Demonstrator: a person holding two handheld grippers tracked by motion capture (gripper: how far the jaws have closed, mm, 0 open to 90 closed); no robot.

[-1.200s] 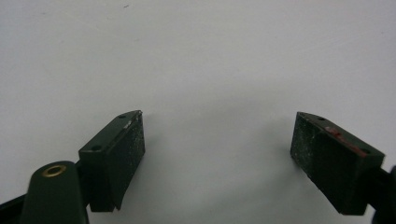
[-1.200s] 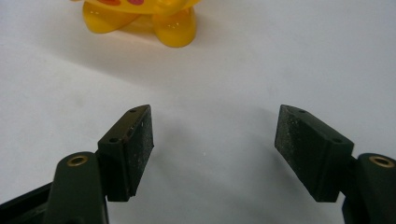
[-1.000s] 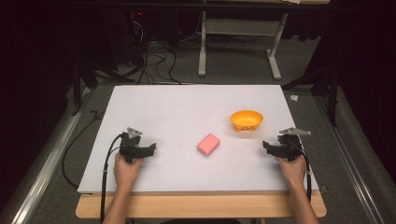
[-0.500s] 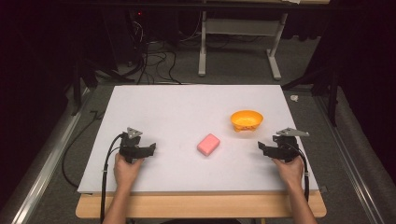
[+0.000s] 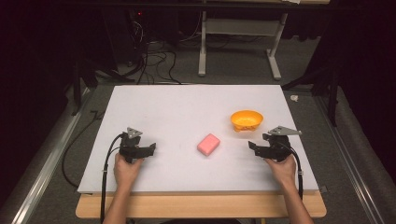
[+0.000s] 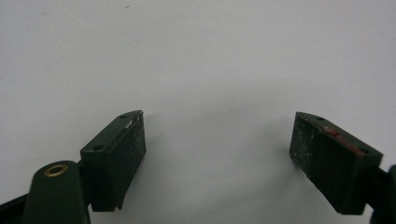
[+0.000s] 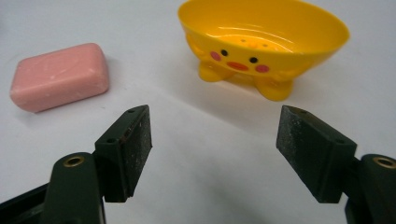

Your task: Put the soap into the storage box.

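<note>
A pink soap bar [image 5: 208, 144] lies flat near the middle of the white board [image 5: 187, 107]. An orange-yellow dish with a duck face [image 5: 246, 120] stands to its right, farther back. My right gripper [image 5: 252, 145] is low over the board, right of the soap and in front of the dish. Its jaws have just been opening and hold nothing. In the right gripper view, the soap [image 7: 60, 77] is ahead on the left and the dish [image 7: 264, 39] ahead on the right of the gripper [image 7: 215, 140]. My left gripper [image 5: 152, 148] rests at the board's left, open [image 6: 217, 144] over bare white surface.
The board lies on a wooden table whose front edge [image 5: 201, 207] runs below the hands. Dark floor, cables [image 5: 154, 60] and a white desk frame [image 5: 238, 46] lie beyond the far edge. Metal rails run along both sides.
My right gripper has shifted left toward the soap and dish, and its jaws stand a little wider. The left gripper, soap and dish have not moved.
</note>
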